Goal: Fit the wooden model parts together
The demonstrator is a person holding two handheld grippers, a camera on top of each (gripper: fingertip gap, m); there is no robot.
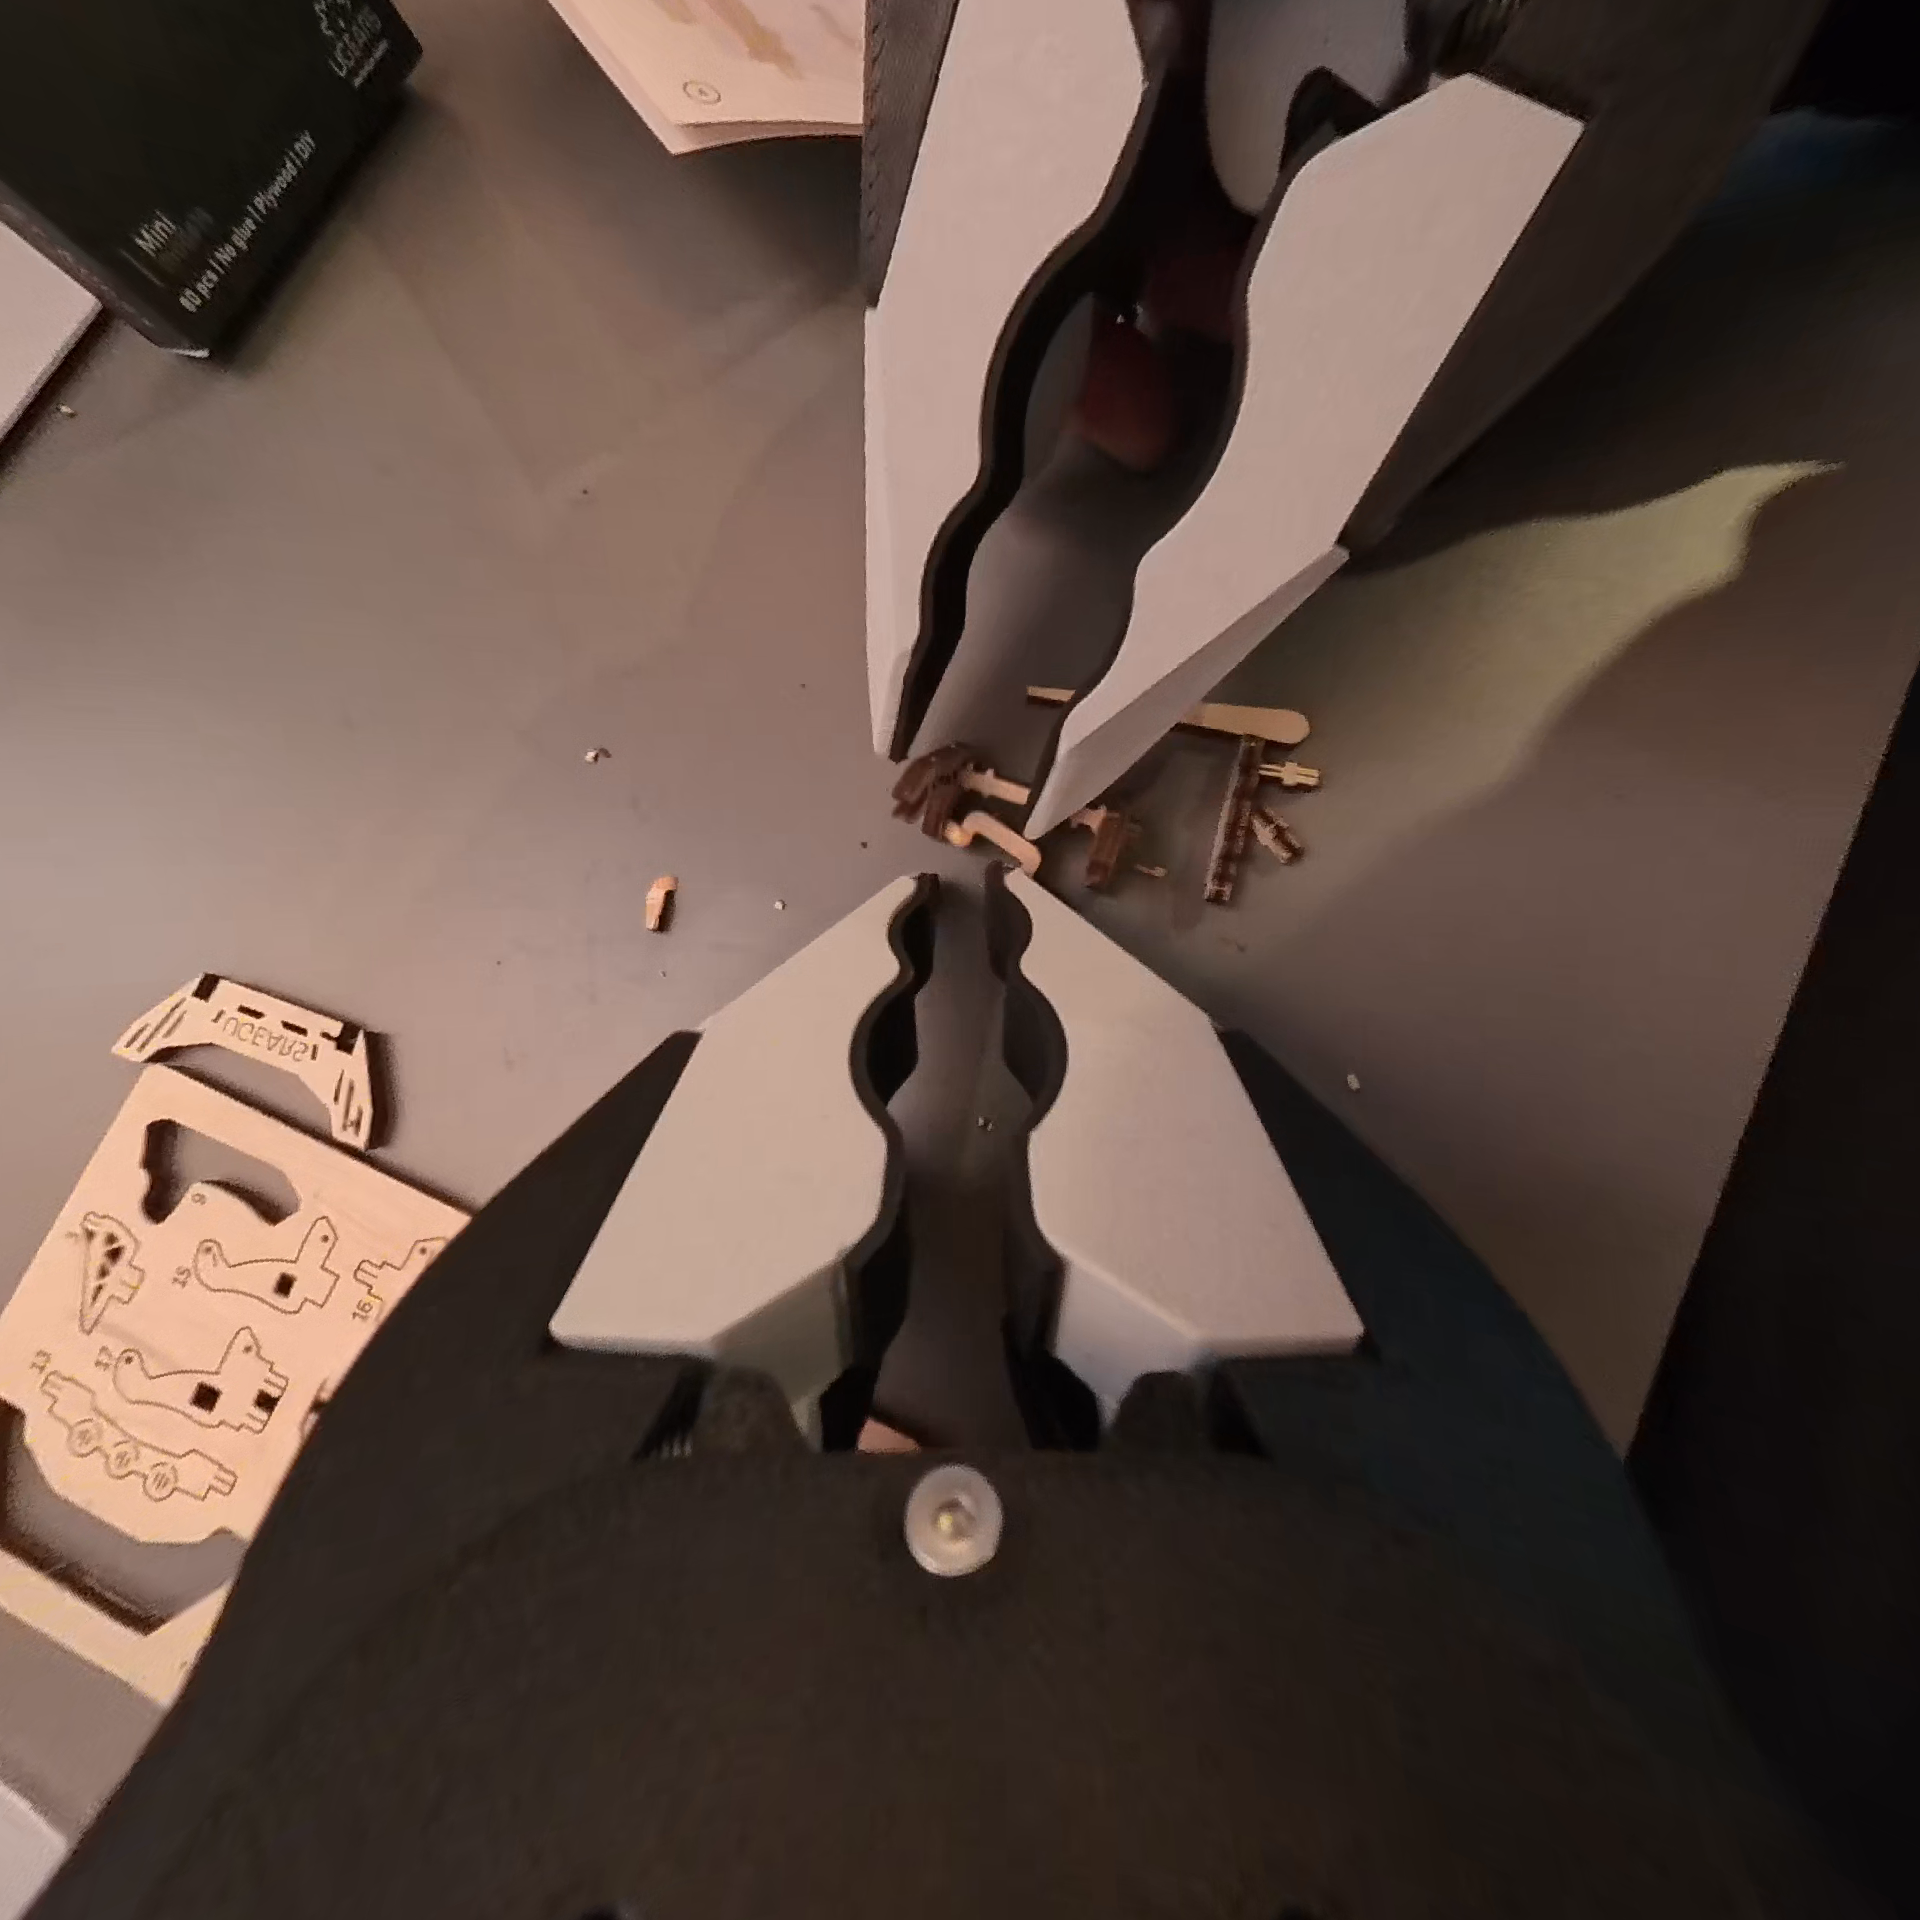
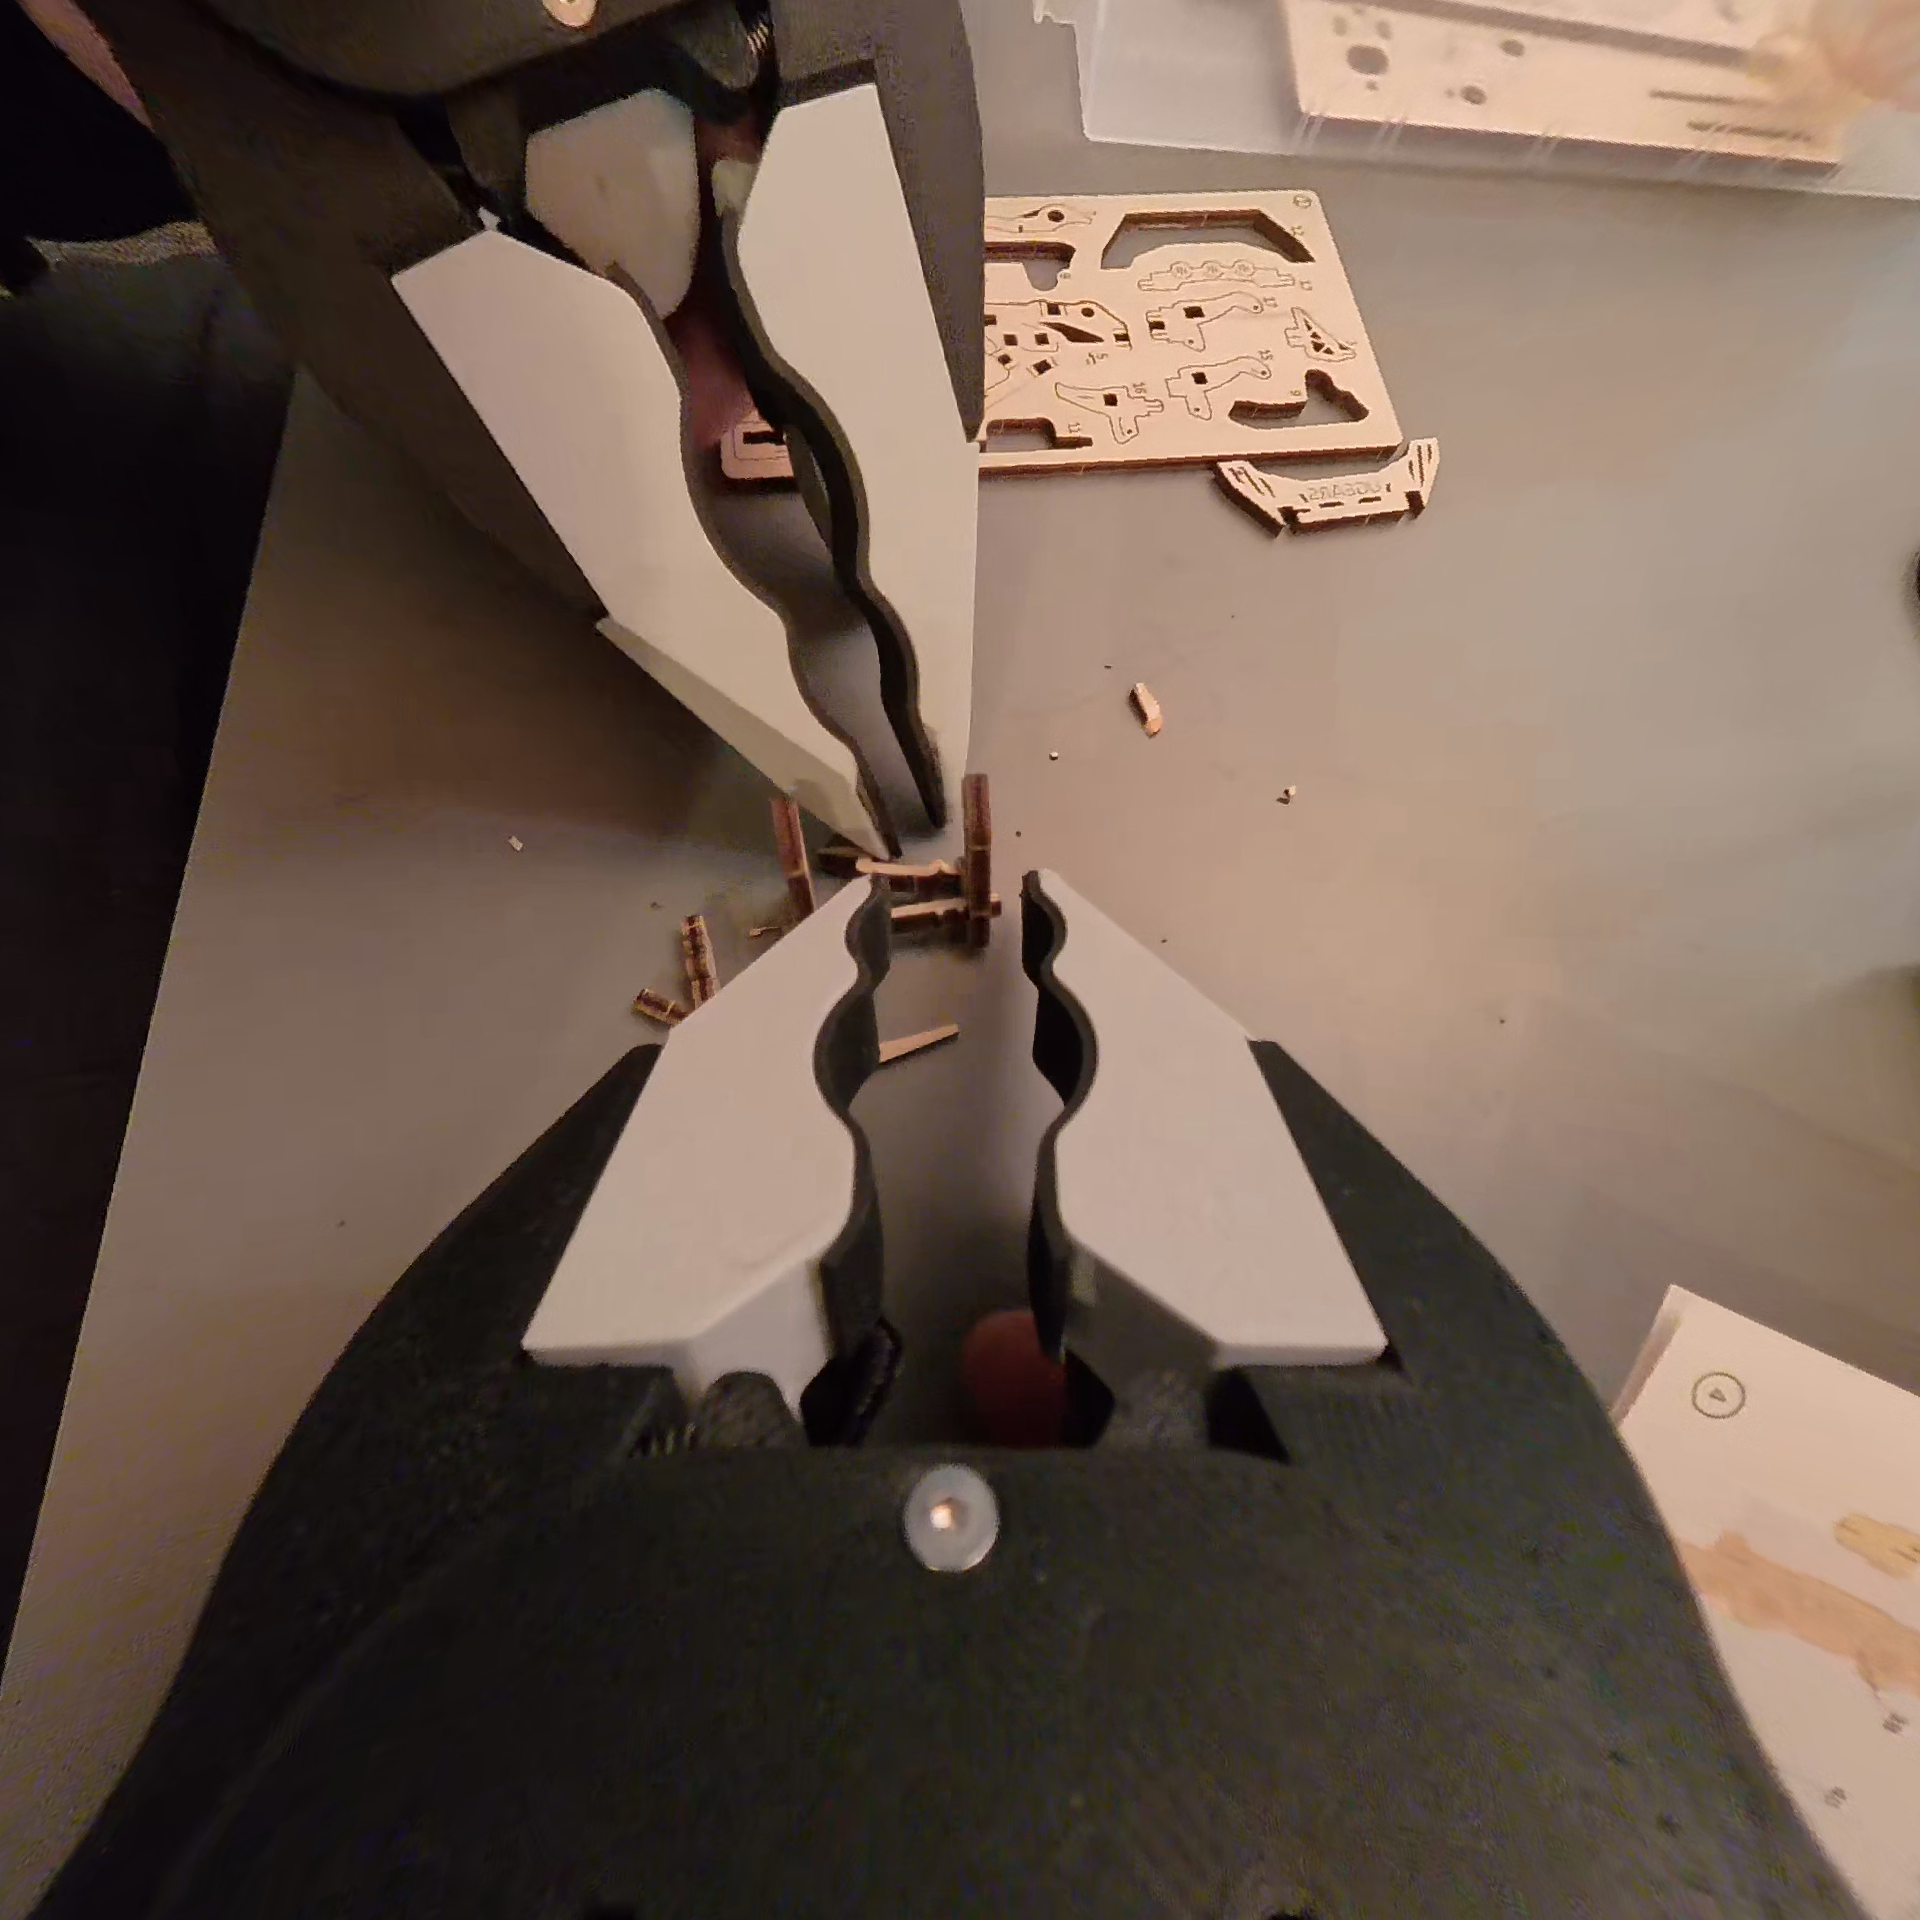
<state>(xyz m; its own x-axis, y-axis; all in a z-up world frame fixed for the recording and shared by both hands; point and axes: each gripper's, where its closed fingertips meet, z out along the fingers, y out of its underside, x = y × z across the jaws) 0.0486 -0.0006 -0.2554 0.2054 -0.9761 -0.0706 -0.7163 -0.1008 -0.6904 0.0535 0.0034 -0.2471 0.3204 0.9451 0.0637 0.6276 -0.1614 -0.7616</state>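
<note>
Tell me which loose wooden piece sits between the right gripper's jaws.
The small assembly: a dark upright strip with two pale pegs through it. The other loose strips lie flat outside the jaws.

1. From my remote feed, the work surface was a plain matte grey tabletop (image 1: 416, 623), scuffed here and there and dotted with tiny crumbs.
2. Lighting was dim and warm, kinda orangey. One brighter yellowish patch of light (image 1: 1621, 582) fell across the table near its edge.
3. Past the table edge (image 2: 223, 727) everything dropped off into near black, so I couldn't make out any floor or walls.
</note>
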